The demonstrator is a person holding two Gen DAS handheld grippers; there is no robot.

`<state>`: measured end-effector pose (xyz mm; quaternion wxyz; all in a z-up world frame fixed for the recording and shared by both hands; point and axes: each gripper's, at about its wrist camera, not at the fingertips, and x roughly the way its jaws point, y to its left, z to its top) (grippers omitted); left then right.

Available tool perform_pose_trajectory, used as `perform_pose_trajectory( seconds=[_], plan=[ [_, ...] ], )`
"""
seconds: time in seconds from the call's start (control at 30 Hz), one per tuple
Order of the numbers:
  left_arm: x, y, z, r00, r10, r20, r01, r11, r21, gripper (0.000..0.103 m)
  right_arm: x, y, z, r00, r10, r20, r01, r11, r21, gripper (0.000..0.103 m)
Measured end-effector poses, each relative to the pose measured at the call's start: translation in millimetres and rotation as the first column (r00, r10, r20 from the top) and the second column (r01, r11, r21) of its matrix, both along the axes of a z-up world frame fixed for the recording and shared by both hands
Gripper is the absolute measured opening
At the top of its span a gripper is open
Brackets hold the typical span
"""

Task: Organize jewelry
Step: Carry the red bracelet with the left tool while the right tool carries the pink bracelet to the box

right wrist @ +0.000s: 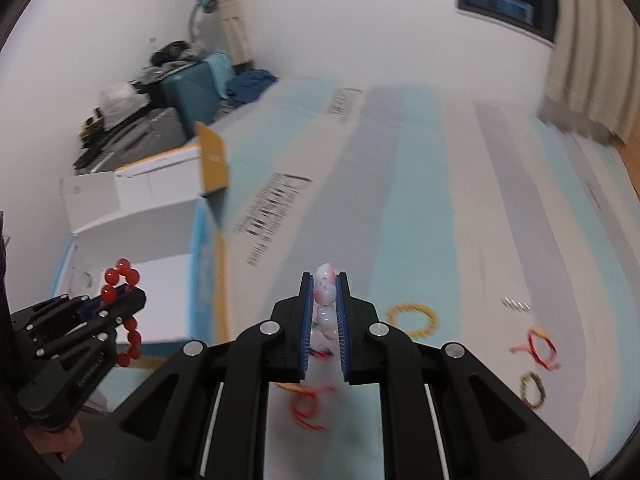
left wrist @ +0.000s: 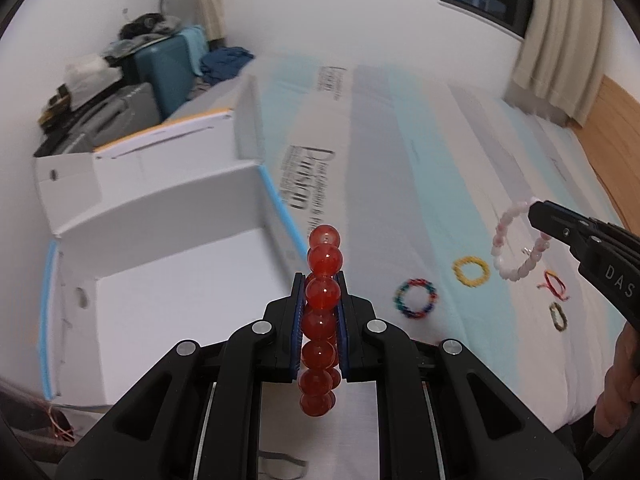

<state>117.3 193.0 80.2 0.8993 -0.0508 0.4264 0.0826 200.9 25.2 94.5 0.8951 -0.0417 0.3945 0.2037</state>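
1. While looking from the left side first: a white box (left wrist: 168,300) on the bed (left wrist: 400,168), open at the top, no jewelry seen inside yet. So not much done, as far as can be told.
2. Left gripper (left wrist: 320,312) clenched tight on a red bead bracelet (left wrist: 322,292), held up in the air near the box, beads sticking out past the tips.
3. Next along, on the bed: a colorful band (left wrist: 415,299), then a yellow band (left wrist: 471,271). Both lying flat, well apart from the box.
4. Right gripper (right wrist: 324,312) squeezed on a pink bead bracelet (right wrist: 325,300), lifted off the bed, nearly shut around the beads.
5. Far right, on the bed: a red string bracelet (left wrist: 554,285) and a dark little band (left wrist: 559,316). One more red string loop (right wrist: 308,406) under the right gripper, blurry.
6. Probably left to do: drop the two held bracelets in the box, then pick up all the rest.
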Motion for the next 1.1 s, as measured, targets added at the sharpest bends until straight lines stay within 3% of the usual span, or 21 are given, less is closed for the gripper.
perform_pose_trajectory(
  seconds=[0.2, 0.4, 0.7, 1.1],
  plan=[
    [-15, 53, 13, 0.997, 0.080, 0.010, -0.081, 0.997, 0.003, 0.012, -11, 72, 18, 0.993, 0.116, 0.029, -0.116, 0.993, 0.003, 0.010],
    [-35, 103, 9, 0.986, 0.165, -0.014, -0.165, 0.986, 0.003, 0.012, -24, 139, 11, 0.974, 0.227, -0.002, -0.227, 0.974, -0.010, 0.010],
    [-51, 158, -21, 0.967, 0.242, -0.085, -0.246, 0.969, -0.035, 0.012, -23, 211, -42, 0.943, 0.307, -0.126, -0.318, 0.945, -0.073, 0.010],
    [-41, 197, -87, 0.924, 0.287, -0.254, -0.314, 0.947, -0.072, 0.012, -12, 247, -101, 0.915, 0.285, -0.284, -0.338, 0.928, -0.159, 0.010]
  ],
)
